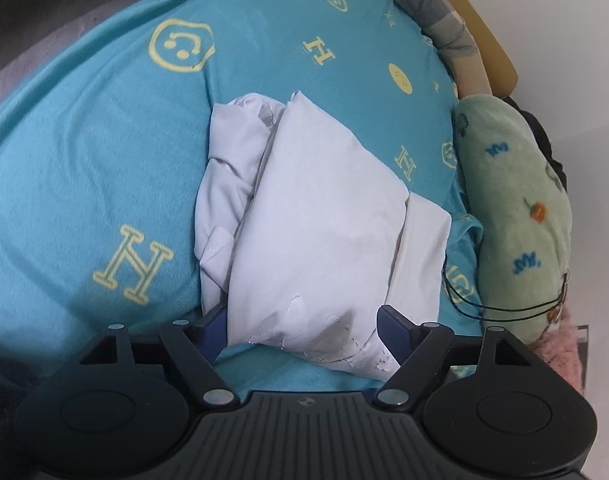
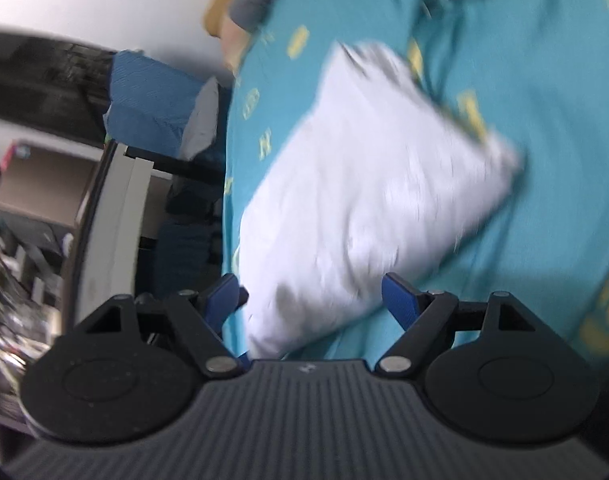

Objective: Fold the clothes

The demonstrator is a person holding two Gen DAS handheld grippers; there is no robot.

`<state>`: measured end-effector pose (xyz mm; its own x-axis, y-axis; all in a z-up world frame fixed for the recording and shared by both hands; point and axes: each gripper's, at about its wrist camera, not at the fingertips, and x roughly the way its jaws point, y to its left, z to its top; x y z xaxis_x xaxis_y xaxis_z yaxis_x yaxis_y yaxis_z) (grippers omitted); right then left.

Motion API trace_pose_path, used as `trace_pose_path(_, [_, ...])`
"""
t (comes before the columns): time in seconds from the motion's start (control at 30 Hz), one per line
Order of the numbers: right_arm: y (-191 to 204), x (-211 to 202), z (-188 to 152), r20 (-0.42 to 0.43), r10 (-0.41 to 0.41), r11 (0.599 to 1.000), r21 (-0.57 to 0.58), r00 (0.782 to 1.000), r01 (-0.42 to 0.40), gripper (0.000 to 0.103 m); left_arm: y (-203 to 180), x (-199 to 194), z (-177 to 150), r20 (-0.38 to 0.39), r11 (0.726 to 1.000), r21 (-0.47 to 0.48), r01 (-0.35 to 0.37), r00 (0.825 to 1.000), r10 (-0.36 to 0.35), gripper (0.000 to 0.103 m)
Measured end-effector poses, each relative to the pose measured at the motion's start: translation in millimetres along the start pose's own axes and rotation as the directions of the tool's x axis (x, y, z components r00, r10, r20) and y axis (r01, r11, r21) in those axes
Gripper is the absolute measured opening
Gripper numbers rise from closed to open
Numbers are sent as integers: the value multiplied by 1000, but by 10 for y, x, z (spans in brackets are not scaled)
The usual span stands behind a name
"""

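Two sets of tongs stand spread wide, gripping nothing. The left gripper (image 1: 304, 322) has the near end of the white garment (image 1: 316, 216) between its fingers; the right gripper (image 2: 312, 294) likewise. The folded bundle lies on the teal bedsheet (image 1: 84, 152), its long axis running away, leaning far-left in the left view.

A white garment (image 1: 316, 216) lies on a teal sheet (image 1: 96, 152) patterned with yellow smileys and H's.

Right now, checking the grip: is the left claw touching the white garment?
Cannot tell. The left wrist view shows the white garment between the left claw's open fingers, contact unclear.
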<state>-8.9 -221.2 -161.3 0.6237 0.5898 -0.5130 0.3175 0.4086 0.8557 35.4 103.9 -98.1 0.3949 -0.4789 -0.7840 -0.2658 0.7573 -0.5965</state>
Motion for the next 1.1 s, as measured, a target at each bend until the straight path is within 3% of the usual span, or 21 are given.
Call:
trace_pose_path(0.1, [-143,65,-8,-8,11,995,95,1000,-10,80,14,-70,31,8,999,-29,25,1000,-25,79])
trace_pose_path(0.2, [-196,42,9,57,-30,994,111,998,23,80,-36,-160,38,32,999,-19,37,999,-37,79])
trace_pose_path(0.37, [-386,18,69,150,-86,975,215,985,52,78,-266,-303,-93,66,996,59,68,995,-72,80])
trace_pose_path(0.5, [-439,11,98,179,-69,969,248,981,23,71,-520,-166,-213,32,986,129,109,993,-114,81])
trace_pose_path(0.6, [-459,1,119,195,-56,966,257,979,4,59,-507,238,-296,-81,991,65,121,990,-115,81])
trace_pose_path(0.67, [-492,-29,146,198,-38,962,273,979,-18,37,-365,553,-320,-173,986,-48,159,971,-165,79])
trace_pose_path(0.73, [-520,-60,189,196,-36,964,267,980,-18,21,-207,790,-328,-224,973,-161,162,955,-196,78])
trace_pose_path(0.83, [-500,-102,213,209,0,964,261,978,-56,12,-124,866,-311,-188,970,-201,140,966,-178,76])
trace_pose_path(0.9, [-432,-160,233,237,25,970,228,971,-81,11,-83,763,-280,-110,955,-235,179,972,-209,74])
trace_pose_path(1.0, [-315,-253,280,273,67,976,183,960,-120,10,12,627,-246,-12,924,-297,240,967,-255,69])
trace_pose_path(1.1, [-238,-349,313,297,79,983,137,952,-124,10,34,626,-261,12,905,-328,270,960,-281,63])
